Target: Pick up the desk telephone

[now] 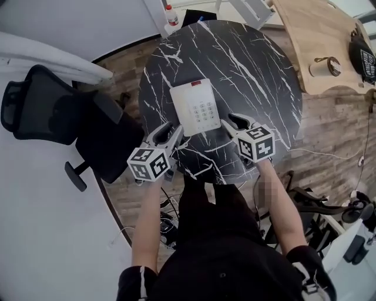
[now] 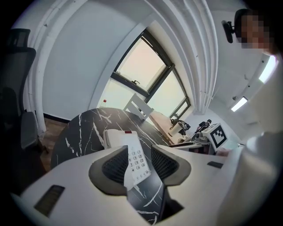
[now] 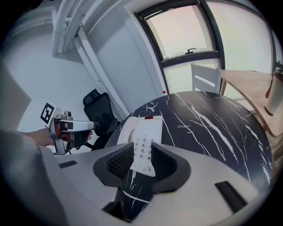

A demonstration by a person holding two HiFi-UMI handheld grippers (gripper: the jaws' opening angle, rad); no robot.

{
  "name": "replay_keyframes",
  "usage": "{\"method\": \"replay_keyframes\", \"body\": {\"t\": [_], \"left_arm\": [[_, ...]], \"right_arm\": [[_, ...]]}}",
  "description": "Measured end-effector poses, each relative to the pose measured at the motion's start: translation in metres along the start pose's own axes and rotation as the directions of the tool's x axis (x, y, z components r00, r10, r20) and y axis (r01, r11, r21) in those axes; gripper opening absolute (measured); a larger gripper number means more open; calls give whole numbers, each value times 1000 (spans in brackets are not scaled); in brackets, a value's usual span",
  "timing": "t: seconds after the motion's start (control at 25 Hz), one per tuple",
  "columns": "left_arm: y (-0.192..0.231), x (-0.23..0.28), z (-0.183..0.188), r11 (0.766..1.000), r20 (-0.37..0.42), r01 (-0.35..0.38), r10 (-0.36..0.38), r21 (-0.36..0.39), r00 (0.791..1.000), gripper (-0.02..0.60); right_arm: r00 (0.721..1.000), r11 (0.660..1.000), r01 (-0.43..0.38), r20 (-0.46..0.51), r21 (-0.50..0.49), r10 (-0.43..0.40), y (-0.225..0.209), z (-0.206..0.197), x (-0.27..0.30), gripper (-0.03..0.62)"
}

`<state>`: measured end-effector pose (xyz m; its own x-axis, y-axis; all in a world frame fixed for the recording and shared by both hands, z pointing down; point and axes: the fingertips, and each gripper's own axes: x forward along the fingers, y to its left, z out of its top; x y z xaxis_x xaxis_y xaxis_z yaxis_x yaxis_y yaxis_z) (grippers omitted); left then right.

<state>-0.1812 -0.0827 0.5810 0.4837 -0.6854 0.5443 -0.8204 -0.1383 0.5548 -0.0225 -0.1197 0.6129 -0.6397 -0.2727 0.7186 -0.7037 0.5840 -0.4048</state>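
The left claw (image 2: 139, 148) stands part open, its two ribbed pads apart with nothing gripped. The right claw (image 3: 142, 147) is the same: pads parted, nothing pressed between them. Each view looks through the gap at the phone (image 1: 195, 107) lying further on.

From the head view, the left claw tips sit just off the phone's near left corner and the right claw tips just beside its near right edge. Whether either touches it I cannot tell. The phone is white and lies flat on the round black marble table (image 1: 252, 64), near the person's edge, with a red strip at its far end and a keypad. The key print is too small to read.

There are two containers. One bottle (image 1: 171, 14) with a red cap stands beyond the table, and one cup (image 1: 325, 66) stands on the wooden table (image 1: 305, 35). Their contents cannot be seen. A black thing (image 1: 362, 56) at that table's edge bears white print, unreadable.

There is one black chair (image 1: 35, 106) and one white chair (image 3: 204, 78).
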Motion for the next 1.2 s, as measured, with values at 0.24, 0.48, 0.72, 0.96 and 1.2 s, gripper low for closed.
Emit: {"method": "replay_keyframes", "body": {"t": [0.24,0.48,0.72,0.96,1.2], "left_arm": [[22,33,-25,999,-73,-7,5,-34,997,199],[39,52,-39,996,-121,1,-13,-92,993,238],[56,63,-46,982,-120,22,-45,-188,992,286],[60,77,-55,979,-163,35,-69,-202,984,323],[61,89,-59,974,-187,70,-111,-215,976,327]], "right_arm": [[999,1000,6,-45,21,-5,-14,-9,31,133],[996,1000,1,-87,20,1,-21,-12,57,163],[991,1000,-4,-132,23,7,-28,-21,80,176],[986,999,-15,-165,34,21,-30,-27,95,186],[983,999,-32,-180,44,39,-32,-30,105,186]]}}
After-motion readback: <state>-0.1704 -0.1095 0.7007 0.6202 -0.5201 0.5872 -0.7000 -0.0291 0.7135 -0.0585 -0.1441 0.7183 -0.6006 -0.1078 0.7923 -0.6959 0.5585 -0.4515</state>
